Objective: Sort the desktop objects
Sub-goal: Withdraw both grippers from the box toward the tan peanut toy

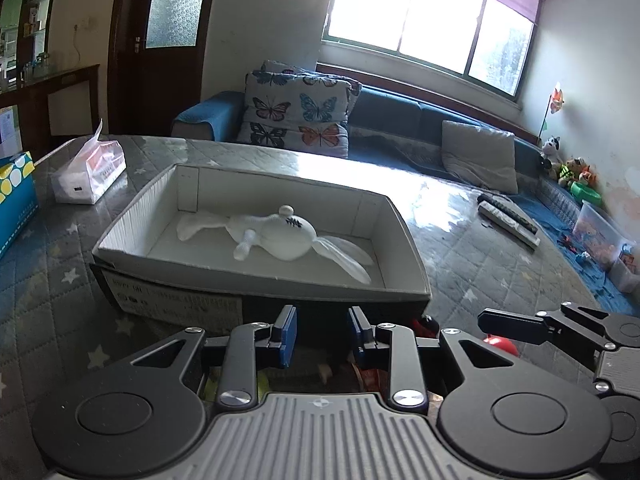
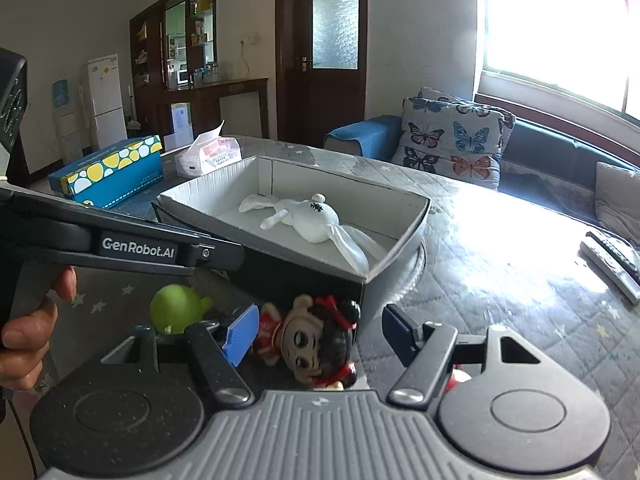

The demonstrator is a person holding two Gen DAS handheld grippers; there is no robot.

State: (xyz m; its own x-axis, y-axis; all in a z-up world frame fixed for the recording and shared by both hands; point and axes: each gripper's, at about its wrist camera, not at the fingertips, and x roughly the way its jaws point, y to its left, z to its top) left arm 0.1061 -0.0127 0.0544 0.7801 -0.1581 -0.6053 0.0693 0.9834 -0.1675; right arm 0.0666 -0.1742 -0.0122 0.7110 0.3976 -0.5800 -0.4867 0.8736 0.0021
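Note:
An open box (image 1: pixel 120 224) (image 2: pixel 404 216) with white inside walls stands on the table. A white rabbit plush (image 1: pixel 288 236) (image 2: pixel 316 220) lies in it. My left gripper (image 1: pixel 322 332) is open and empty just in front of the box's near wall. My right gripper (image 2: pixel 320 332) is open around a doll (image 2: pixel 316 344) with black hair, red bows and a red dress. The doll lies on the table against the box's near corner. A green round toy (image 2: pixel 176 310) lies to its left. The left gripper's body (image 2: pixel 120 244) shows in the right wrist view.
A tissue pack (image 1: pixel 90 174) (image 2: pixel 210 156) and a blue dotted box (image 1: pixel 14 200) (image 2: pixel 112 170) stand at the far left. Remote controls (image 1: pixel 508 220) (image 2: pixel 612 260) lie at the right. The star-patterned tabletop (image 1: pixel 480 264) is glossy. A sofa with cushions (image 1: pixel 300 116) is behind.

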